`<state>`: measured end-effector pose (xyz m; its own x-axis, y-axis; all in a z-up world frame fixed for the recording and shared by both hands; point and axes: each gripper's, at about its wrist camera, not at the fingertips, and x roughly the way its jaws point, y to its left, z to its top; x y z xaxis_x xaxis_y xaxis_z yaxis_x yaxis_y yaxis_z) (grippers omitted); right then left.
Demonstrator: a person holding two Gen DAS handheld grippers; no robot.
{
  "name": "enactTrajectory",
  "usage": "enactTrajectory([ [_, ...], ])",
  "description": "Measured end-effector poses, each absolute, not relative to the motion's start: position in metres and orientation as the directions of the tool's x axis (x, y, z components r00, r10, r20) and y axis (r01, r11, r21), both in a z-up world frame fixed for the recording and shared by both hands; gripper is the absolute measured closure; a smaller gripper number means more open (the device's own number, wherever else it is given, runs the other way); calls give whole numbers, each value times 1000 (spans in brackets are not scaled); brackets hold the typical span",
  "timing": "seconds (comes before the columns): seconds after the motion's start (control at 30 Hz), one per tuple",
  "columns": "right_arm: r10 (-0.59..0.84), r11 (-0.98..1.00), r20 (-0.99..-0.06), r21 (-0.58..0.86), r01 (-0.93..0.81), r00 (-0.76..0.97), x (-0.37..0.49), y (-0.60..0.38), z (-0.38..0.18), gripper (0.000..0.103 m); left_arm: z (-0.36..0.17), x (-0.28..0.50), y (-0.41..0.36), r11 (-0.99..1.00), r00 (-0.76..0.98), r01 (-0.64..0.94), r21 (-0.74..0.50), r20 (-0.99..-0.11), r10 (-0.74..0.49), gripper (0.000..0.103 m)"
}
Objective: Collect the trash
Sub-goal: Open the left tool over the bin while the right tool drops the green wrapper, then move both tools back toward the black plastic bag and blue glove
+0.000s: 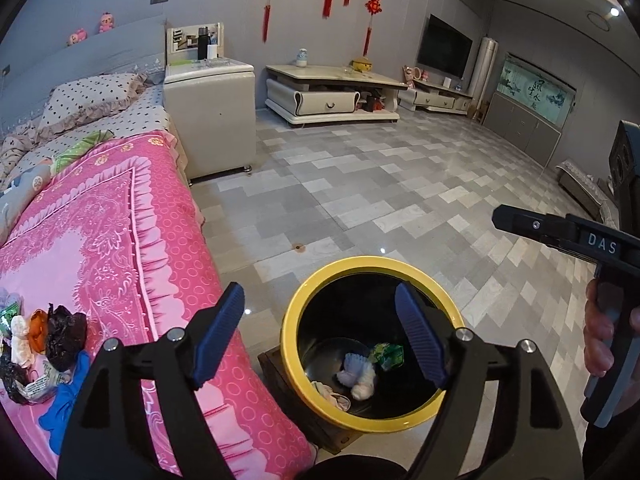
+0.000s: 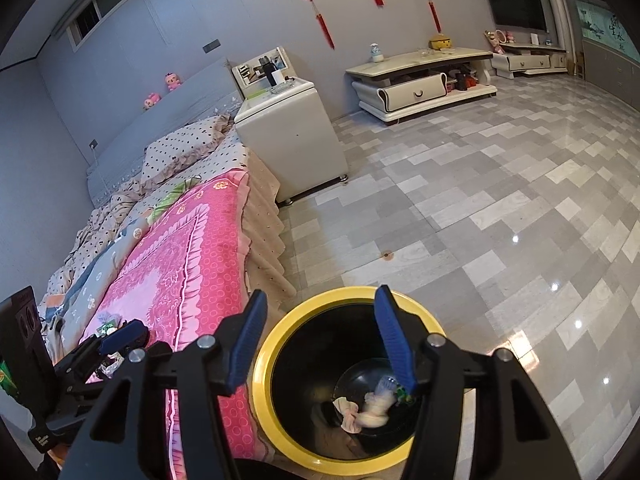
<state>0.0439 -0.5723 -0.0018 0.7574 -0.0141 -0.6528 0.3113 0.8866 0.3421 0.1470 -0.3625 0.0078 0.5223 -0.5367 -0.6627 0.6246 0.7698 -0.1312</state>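
Observation:
A black bin with a yellow rim (image 1: 292, 320) stands on the floor beside the bed. Inside lie a crumpled white tissue (image 1: 358, 376), a green wrapper (image 1: 386, 354) and a pinkish paper (image 1: 334, 394). My left gripper (image 1: 319, 294) hangs open above the bin's left side, nothing between its blue pads. My right gripper (image 2: 322, 294) is open over the bin rim (image 2: 264, 360), also empty; the white tissue (image 2: 378, 404) lies below it. More trash (image 1: 40, 344) sits piled on the pink bed cover: black bags, orange, white and blue pieces.
The bed with the pink cover (image 1: 120, 240) fills the left. A white bedside cabinet (image 1: 212, 108) and a low TV stand (image 1: 332, 96) stand beyond on the grey tiled floor (image 1: 400, 200). A hand (image 1: 600, 340) holds the right gripper's handle.

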Motion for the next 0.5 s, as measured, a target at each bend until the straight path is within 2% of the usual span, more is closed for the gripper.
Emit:
enactTrajectory([
  [0.23, 8, 909, -635, 327, 260, 772, 39, -544, 14, 50, 24, 146, -321, 807, 579, 580, -109, -643, -502, 23],
  [0.5, 60, 933, -625, 311, 178, 778, 48, -498, 30, 45, 38, 154, -254, 866, 647, 489, -102, -623, -439, 19],
])
